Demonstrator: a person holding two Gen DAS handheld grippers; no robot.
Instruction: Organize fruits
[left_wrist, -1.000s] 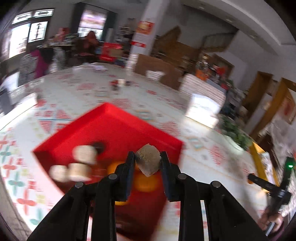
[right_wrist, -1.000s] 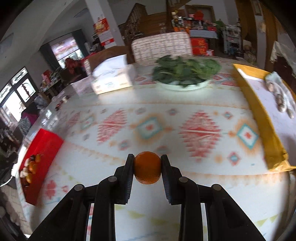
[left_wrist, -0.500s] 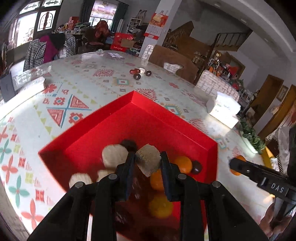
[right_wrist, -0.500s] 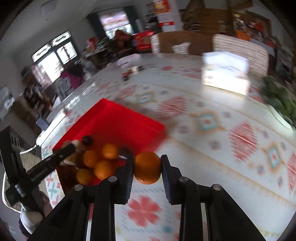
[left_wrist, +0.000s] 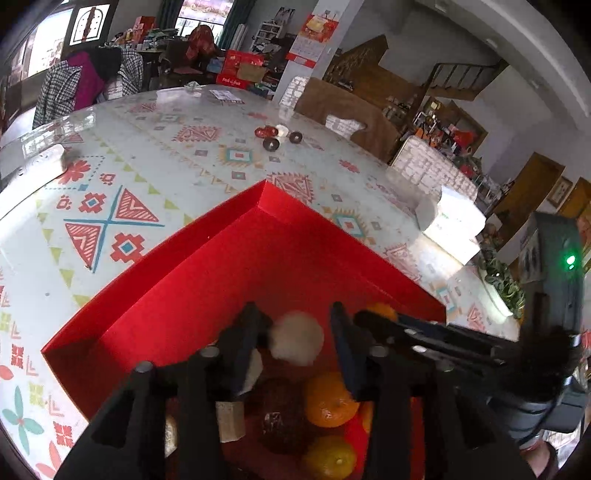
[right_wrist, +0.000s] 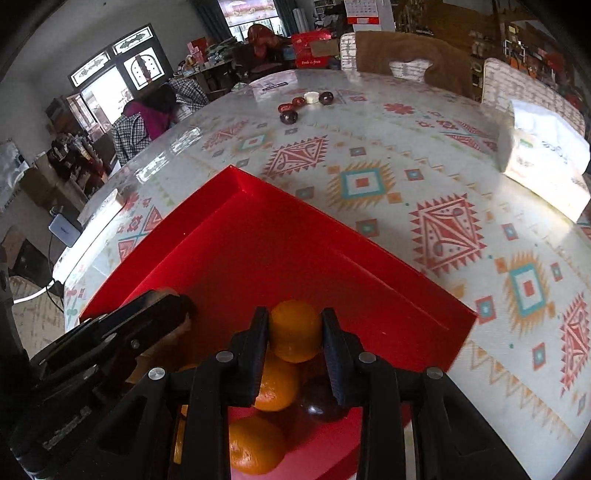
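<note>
A red tray (left_wrist: 229, 258) lies on the patterned table and holds oranges (left_wrist: 330, 400), dark fruits (left_wrist: 280, 417) and pale round fruits (left_wrist: 297, 338). My left gripper (left_wrist: 293, 343) is open over the tray; a tan cut piece (left_wrist: 229, 421) lies in the tray below it. My right gripper (right_wrist: 294, 332) is shut on an orange (right_wrist: 293, 328) and holds it low over the tray (right_wrist: 280, 236), above other oranges (right_wrist: 277, 384). The right gripper's fingers (left_wrist: 424, 328) reach into the left wrist view from the right. The left gripper's fingers (right_wrist: 122, 332) show at the left of the right wrist view.
Several small dark and red fruits (right_wrist: 295, 105) and a white piece lie at the far side of the table. A white tissue box (right_wrist: 543, 162) stands at the right. A plate of greens (left_wrist: 502, 280) sits beyond it. Chairs ring the far edge.
My left gripper opened and let go of the tan piece, which now lies in the tray. My right gripper carried the orange across the table to over the tray.
</note>
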